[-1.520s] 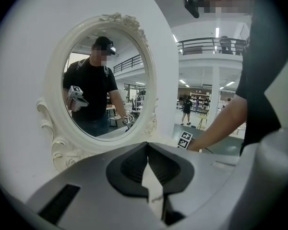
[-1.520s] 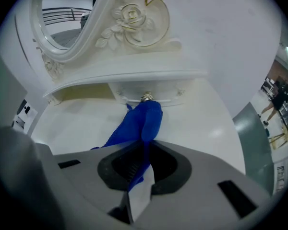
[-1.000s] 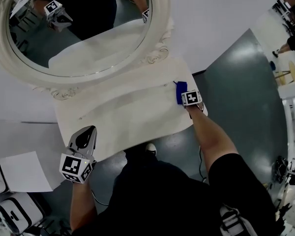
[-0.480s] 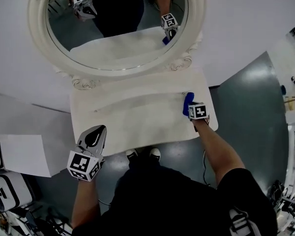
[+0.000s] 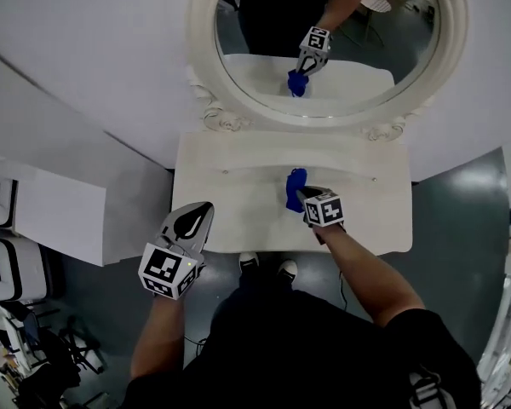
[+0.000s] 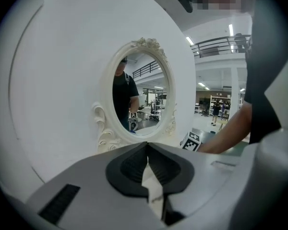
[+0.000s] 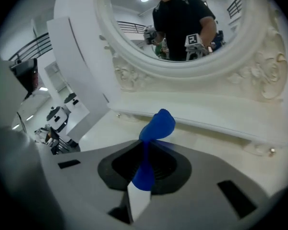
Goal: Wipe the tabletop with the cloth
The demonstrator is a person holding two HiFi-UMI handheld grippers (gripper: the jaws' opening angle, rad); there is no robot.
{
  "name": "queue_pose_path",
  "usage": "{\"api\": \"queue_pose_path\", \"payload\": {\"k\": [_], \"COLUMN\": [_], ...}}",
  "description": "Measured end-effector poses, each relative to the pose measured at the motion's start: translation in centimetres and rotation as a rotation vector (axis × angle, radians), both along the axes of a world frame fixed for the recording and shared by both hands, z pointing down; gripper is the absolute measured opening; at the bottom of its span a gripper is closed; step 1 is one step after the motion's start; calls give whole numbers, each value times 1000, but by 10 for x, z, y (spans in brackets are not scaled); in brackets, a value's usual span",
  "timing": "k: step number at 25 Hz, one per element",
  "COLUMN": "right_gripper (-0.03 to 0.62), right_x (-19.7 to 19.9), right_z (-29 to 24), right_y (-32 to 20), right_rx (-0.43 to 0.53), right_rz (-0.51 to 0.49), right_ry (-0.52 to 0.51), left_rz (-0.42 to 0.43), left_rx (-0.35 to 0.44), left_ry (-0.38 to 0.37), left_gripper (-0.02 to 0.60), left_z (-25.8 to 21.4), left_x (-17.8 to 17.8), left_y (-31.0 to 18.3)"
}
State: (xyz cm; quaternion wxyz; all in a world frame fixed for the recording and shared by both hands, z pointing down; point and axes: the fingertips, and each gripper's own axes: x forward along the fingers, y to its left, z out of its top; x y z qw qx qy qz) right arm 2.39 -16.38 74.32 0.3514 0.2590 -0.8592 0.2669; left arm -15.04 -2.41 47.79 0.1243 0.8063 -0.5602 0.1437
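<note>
A small blue cloth [image 5: 295, 187] lies bunched on the cream tabletop [image 5: 238, 203], near its middle. My right gripper [image 5: 304, 196] is shut on the blue cloth [image 7: 151, 143], which sticks out past the jaws toward the mirror. My left gripper [image 5: 194, 220] hangs over the table's front left corner, shut with nothing in it [image 6: 147, 164]. The oval mirror [image 5: 332, 49] behind the table reflects the right gripper and the cloth.
The ornate white mirror frame [image 5: 206, 100] rises at the table's back edge against a white wall. White boxes and equipment [image 5: 8, 254] stand on the dark floor to the left. The person's feet [image 5: 264, 267] are under the table's front edge.
The right gripper has dragged the blue cloth from the table's right end leftward to about its middle. The left gripper has kept its place by the front left corner.
</note>
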Motion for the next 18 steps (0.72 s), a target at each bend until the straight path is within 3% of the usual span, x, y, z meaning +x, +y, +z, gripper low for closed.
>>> {"api": "queue_pose_path", "payload": {"k": [5, 9, 18], "right_gripper": [34, 34, 34], "right_x": [-124, -202, -306], "right_z": [-12, -10, 17], "right_y": [53, 97, 177], "right_rx": [-55, -163, -337], "right_rz": [-162, -213, -288], "right_ry": [-86, -147, -151], "left_rz": [-49, -97, -161], "left_rx": [3, 17, 5], "left_ry": [16, 23, 43], "left_gripper": [12, 12, 12], "left_z": [0, -5, 2], "left_x": [-40, -77, -133], "left_y": [26, 44, 74]}}
